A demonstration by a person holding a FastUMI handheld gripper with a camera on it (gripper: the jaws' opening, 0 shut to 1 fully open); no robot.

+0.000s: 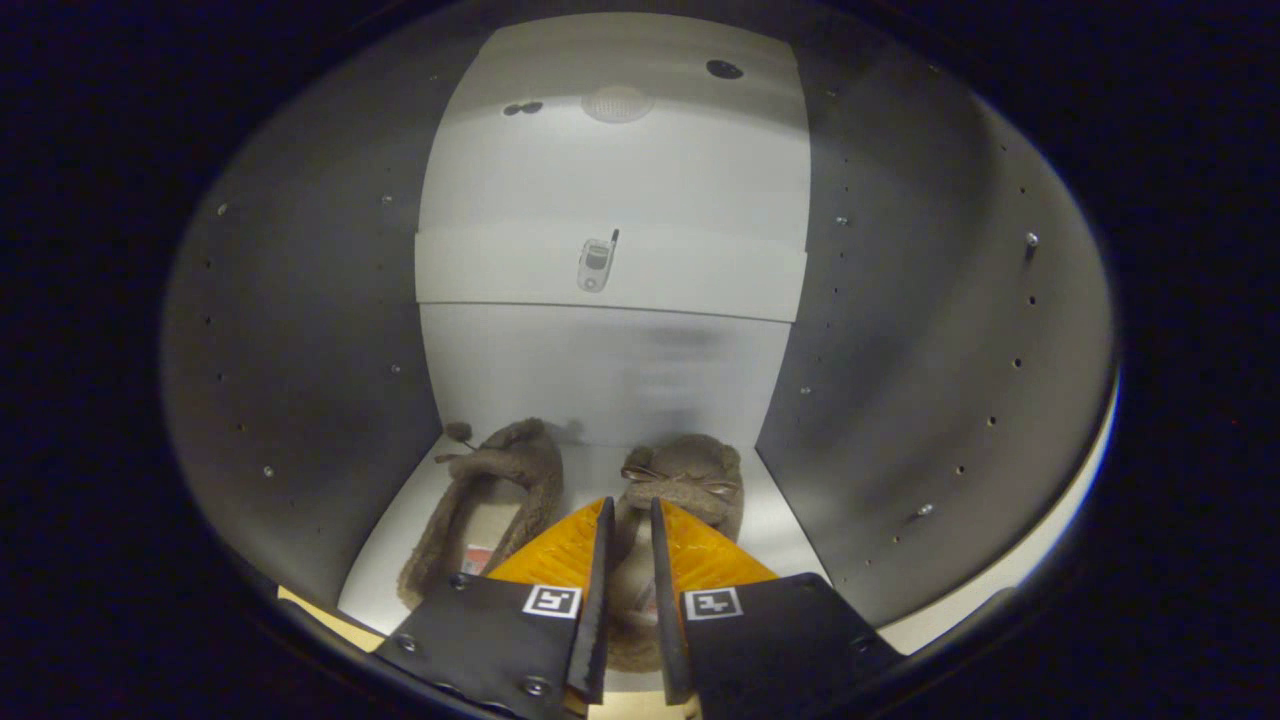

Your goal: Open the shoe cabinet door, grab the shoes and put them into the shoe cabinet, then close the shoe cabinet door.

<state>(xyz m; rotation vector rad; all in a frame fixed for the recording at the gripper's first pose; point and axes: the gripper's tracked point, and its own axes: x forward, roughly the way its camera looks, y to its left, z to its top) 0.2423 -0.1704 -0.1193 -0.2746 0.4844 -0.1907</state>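
The claw (628, 520) reaches into the open shoe cabinet (300, 330), whose grey side walls with rows of peg holes close in on both sides and whose pale back panel (610, 370) stands ahead. Both shoes are already on the cabinet's white floor (775, 530). They are brown, fuzzy slippers lying side by side with toes toward the back panel and heels toward the claw, so their long axes run roughly along the line of the fingers.

The right slipper (685, 480) is the one that matters now. Its heel part sits in the narrow gap between the two fingers (560, 550), and its toe, with a small bow, lies just beyond the fingertips. The fingers stand only a little apart, with the slipper's fuzzy rim between them — whether both pads still press on it or have just let go cannot be told from here. The left slipper (490, 510) rests free, just beside the left finger, angled slightly outward.

Higher up, a shelf (700, 275) crosses the back of the cabinet with a small phone-like object (596, 265) on it.

In my judgement the placing step is at or near its end. The next move would be to free the slipper and draw straight back along its long axis, out through the opening, before closing the door.
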